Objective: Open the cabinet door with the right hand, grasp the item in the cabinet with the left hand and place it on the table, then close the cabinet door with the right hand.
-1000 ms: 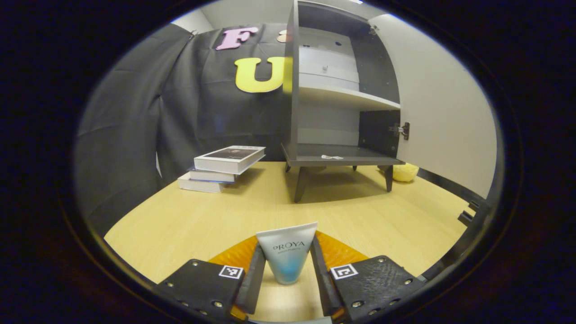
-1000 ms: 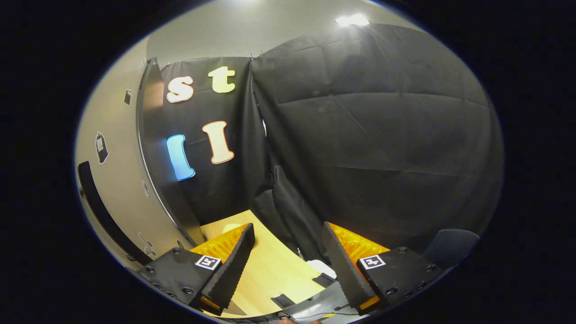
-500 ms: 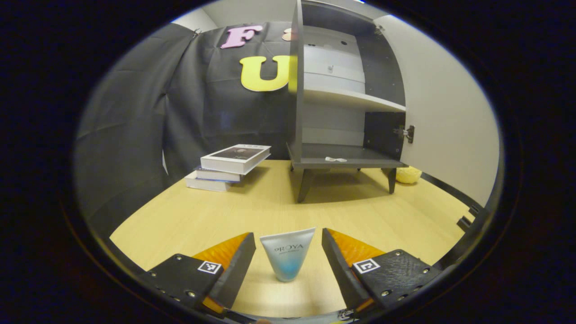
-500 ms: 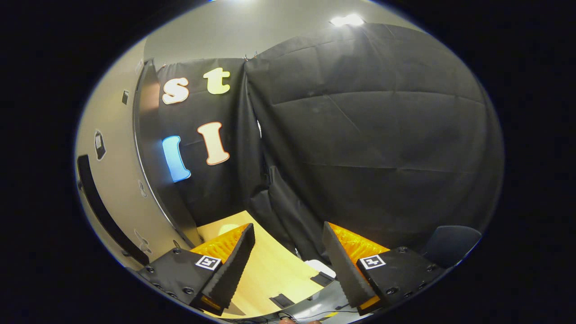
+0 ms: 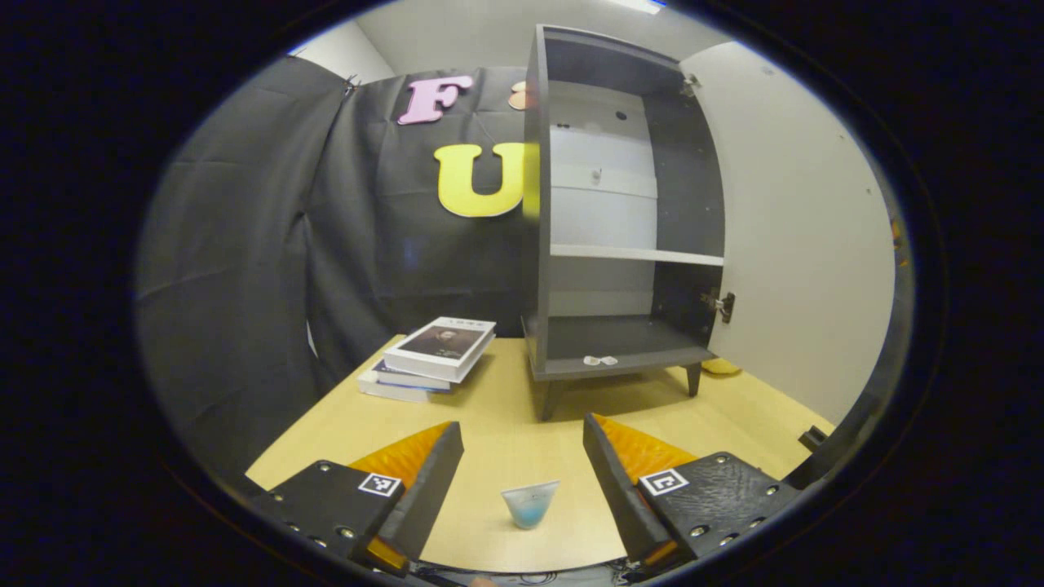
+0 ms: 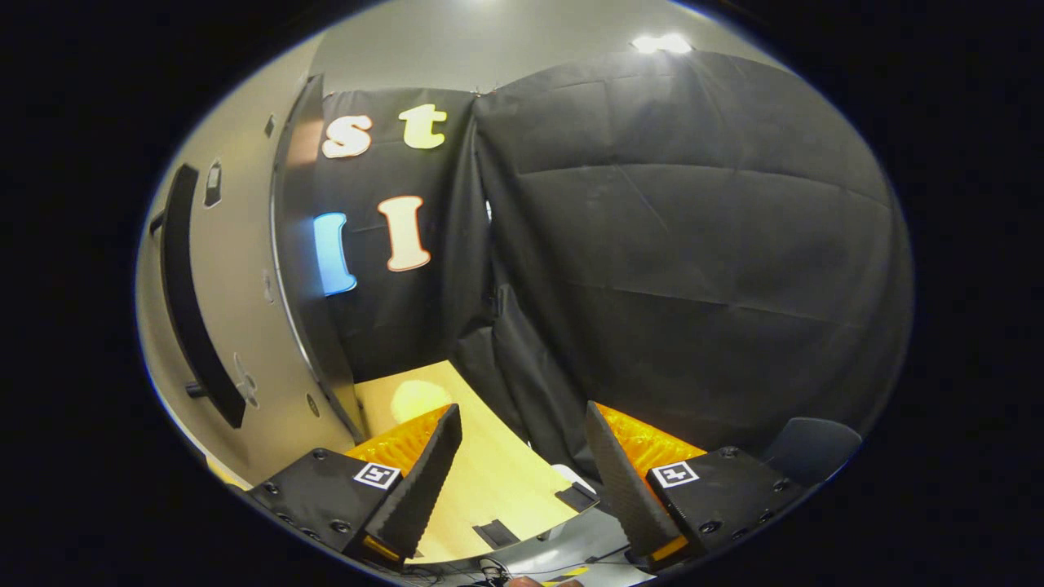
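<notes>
Left gripper view, nearest first: the left gripper (image 5: 522, 469) hangs above the table (image 5: 489, 424) with its fingers spread wide and nothing between them; the tube (image 5: 529, 503) stands on the table just below that gap, touching neither finger, well in front of the cabinet (image 5: 620, 212); a stack of books (image 5: 432, 352) lies just to the left of the cabinet; a small pale scrap (image 5: 599, 359) sits on the cabinet's bottom shelf, near its front edge, and the shelves are otherwise bare; the cabinet door (image 5: 803, 236) stands swung wide to the right of the cabinet, with a yellow thing (image 5: 718, 368) on the table behind the cabinet's right leg.

Right gripper view: the right gripper (image 6: 522, 469) is likewise wide open and holds nothing; the door's outer face and its dark handle (image 6: 192, 302) rise just left of it, not touched.

By my reading the placing is done, and the step in hand is the closing; the next move calls for the right gripper to reach the door's face or handle and push it round toward the cabinet, while the left gripper keeps clear of the tube.
</notes>
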A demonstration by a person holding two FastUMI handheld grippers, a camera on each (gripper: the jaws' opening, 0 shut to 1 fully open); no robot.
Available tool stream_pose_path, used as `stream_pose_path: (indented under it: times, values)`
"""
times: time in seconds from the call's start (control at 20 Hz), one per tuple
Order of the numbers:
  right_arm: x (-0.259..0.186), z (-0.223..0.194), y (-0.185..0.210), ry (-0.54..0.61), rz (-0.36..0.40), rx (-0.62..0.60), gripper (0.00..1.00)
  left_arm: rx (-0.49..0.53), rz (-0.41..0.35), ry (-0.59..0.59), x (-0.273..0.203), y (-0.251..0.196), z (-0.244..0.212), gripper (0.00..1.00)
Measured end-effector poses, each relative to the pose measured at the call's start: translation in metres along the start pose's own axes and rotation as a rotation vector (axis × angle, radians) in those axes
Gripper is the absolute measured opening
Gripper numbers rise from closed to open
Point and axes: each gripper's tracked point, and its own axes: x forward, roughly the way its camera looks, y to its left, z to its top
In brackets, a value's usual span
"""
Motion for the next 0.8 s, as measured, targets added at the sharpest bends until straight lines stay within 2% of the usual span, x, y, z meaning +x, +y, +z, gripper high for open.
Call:
stream_pose_path:
  times: [0.05,0.15,0.2,0.4,0.55,0.8]
  values:
    - [-0.001,0.005,0.001,-0.024,-0.002,-0.03,0.92,-0.002,-0.001,-0.014,-0.011,0.0,0.015,0.89]
    - [-0.006,0.011,0.004,-0.067,0.011,-0.073,0.96,0.017,-0.01,-0.045,-0.029,-0.001,0.047,0.89]
    - [-0.008,0.015,0.008,-0.083,0.03,-0.071,0.92,0.027,-0.015,-0.058,-0.036,-0.001,0.062,0.89]
    - [-0.007,0.042,0.027,-0.14,0.101,-0.008,0.93,0.036,-0.041,-0.091,-0.057,-0.007,0.117,0.89]
    - [-0.017,0.06,0.047,-0.203,0.199,0.003,0.93,0.002,-0.085,-0.07,-0.062,-0.015,0.139,0.9]
    - [-0.023,0.068,0.055,-0.208,0.237,-0.028,0.96,-0.081,-0.037,-0.069,-0.065,0.008,0.172,0.9]
